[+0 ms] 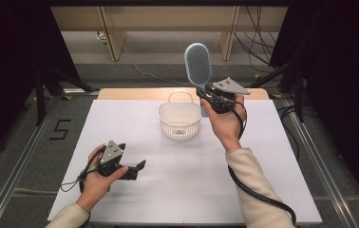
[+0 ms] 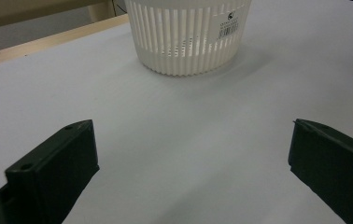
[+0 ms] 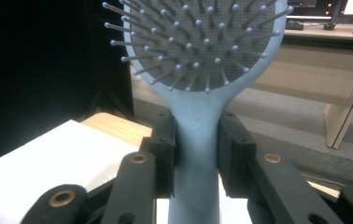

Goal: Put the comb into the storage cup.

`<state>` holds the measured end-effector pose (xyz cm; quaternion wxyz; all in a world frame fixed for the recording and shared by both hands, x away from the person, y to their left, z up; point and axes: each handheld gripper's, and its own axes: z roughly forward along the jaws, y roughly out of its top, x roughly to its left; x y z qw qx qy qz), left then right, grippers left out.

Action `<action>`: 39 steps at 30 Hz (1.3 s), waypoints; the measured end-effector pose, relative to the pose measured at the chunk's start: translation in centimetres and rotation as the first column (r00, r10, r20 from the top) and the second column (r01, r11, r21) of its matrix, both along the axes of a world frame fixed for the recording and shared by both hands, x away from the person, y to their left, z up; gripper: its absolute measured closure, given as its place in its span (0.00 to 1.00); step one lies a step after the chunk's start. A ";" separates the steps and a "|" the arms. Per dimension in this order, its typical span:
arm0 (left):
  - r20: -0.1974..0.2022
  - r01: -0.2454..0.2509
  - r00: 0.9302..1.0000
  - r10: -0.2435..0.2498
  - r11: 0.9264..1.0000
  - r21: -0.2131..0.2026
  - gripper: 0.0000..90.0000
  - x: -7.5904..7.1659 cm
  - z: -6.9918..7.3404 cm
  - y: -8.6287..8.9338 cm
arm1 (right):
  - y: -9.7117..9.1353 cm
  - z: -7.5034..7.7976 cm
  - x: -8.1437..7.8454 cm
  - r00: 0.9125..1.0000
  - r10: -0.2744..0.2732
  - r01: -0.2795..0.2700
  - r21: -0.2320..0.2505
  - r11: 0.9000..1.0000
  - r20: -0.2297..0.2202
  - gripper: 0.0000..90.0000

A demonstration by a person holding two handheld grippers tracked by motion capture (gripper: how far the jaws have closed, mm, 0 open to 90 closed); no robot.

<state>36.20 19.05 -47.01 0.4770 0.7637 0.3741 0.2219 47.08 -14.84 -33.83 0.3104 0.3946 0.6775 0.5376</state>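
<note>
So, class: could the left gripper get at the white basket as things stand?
Probably yes. The left gripper rests open and empty on the table, with bare surface between it and the white basket.

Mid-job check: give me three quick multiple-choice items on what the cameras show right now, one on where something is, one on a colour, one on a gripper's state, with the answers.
1. Where is the white basket?
A. On the white table top, between the two grippers
B. On the floor beside the table
C. Hanging from the left gripper

2. What colour is the hairbrush body?
A. Red
B. Light blue
C. Black

3. What is the state of the right gripper?
A. Open and empty
B. Lying on the table
C. Shut on the hairbrush handle

Answers:
1 A, the high view shows it standing on the white surface near the far edge, with the left gripper nearer and left of it.
2 B, the handle and head rim are light blue in the right gripper view.
3 C, both black pads press the handle, the brush head upright above them.
</note>
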 end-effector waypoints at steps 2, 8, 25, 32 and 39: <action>0.000 0.001 1.000 -0.001 1.000 0.000 0.01 0.0 0.0 0.0 | 0.1 0.0 0.0 1.000 0.002 -0.002 0.002 1.000 0.001 0.79; -0.001 0.001 1.000 -0.001 1.000 -0.001 0.01 0.0 0.0 0.0 | 0.4 -0.1 0.2 1.000 0.006 -0.006 0.006 1.000 -0.001 0.79; 0.000 0.002 1.000 -0.002 1.000 0.001 0.01 0.1 0.0 0.0 | 1.2 0.1 0.6 1.000 0.013 -0.013 0.012 1.000 0.001 0.78; 0.000 0.002 1.000 -0.002 1.000 0.002 0.01 0.1 0.0 0.0 | 1.5 0.2 0.8 1.000 0.016 -0.016 0.012 1.000 0.000 0.78; 0.000 0.002 1.000 -0.002 1.000 0.000 0.01 0.1 0.0 0.0 | 1.8 0.1 1.0 1.000 0.016 -0.016 0.012 1.000 -0.003 0.79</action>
